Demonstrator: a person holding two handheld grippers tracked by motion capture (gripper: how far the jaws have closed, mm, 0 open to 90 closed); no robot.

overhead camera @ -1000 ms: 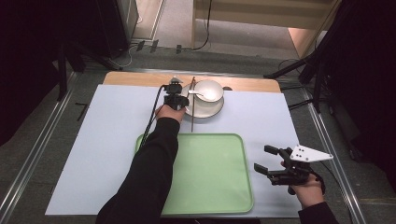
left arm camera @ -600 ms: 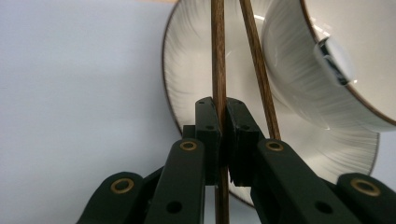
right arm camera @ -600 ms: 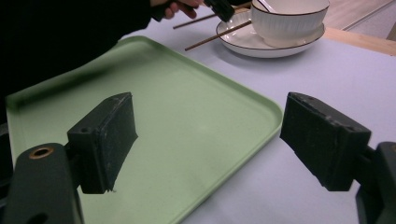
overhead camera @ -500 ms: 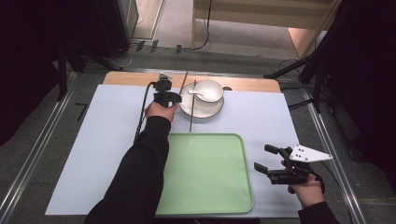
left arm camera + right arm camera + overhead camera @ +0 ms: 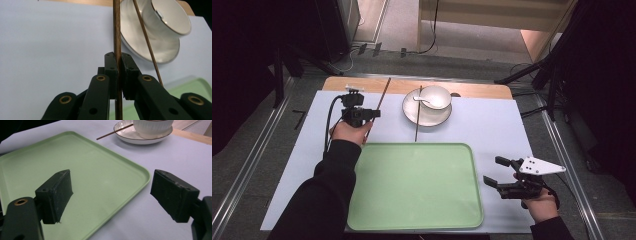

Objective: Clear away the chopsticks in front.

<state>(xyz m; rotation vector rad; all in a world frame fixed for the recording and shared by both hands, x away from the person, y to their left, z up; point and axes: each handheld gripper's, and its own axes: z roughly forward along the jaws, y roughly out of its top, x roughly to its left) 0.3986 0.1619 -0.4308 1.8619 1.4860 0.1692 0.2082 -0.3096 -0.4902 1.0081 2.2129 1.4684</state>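
We have carried one chopstick (image 5: 380, 99) away from the plate (image 5: 426, 115): the left hand-held gripper (image 5: 362, 114), clamped on it, now sits well to the plate's left. The other chopstick (image 5: 418, 116) still leans on the plate beside the bowl (image 5: 435, 96). The right hand-held gripper (image 5: 503, 173) stays apart, idle near the green tray (image 5: 412, 190), so we judge the tray comes next.

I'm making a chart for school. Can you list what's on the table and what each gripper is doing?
left gripper: jaws shut on one chopstick, lifted left of the plate
other chopstick: lying across the plate rim
bowl: white, on the plate, spoon inside
tray: green, nothing on it
right gripper: jaws open, holding nothing, right of the tray
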